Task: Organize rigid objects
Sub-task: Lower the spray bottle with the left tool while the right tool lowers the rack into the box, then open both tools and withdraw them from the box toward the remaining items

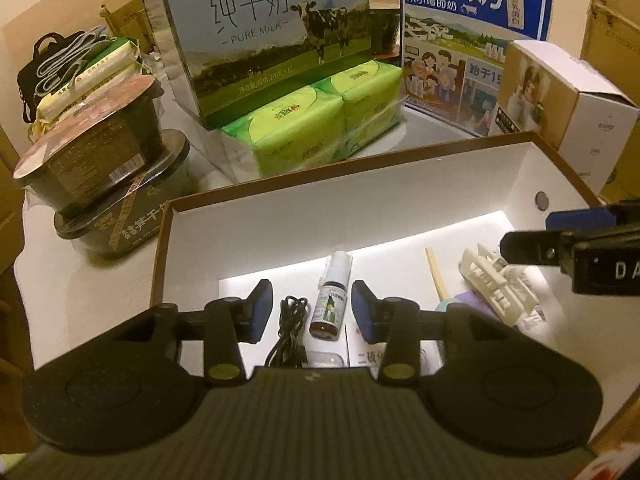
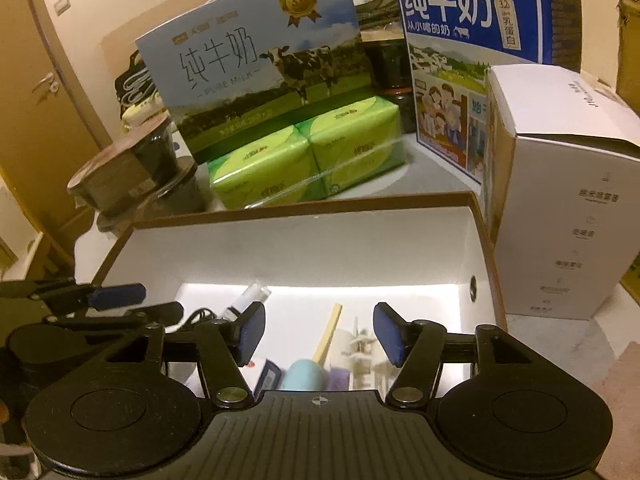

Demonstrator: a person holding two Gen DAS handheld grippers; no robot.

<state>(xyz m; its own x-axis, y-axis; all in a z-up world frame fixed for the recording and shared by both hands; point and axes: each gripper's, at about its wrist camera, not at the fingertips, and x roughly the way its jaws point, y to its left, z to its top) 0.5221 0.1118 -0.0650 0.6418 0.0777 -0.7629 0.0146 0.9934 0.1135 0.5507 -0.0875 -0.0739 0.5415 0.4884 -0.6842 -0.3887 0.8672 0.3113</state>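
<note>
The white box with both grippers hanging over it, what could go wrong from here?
1. The small spray bottle lies right beside the coiled black cable, between the left gripper fingers; a grab may snag both.
2. The right gripper hangs open over a cluster of items, the wooden stick among them, so a pick could catch a neighbour.
3. Both grippers share the box and may collide.

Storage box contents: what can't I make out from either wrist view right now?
- Left wrist: near floor of the box hidden behind the left claw; white carton's print cut off.
- Right wrist: teal item and white plastic part blurred, partly behind the right claw.
</note>
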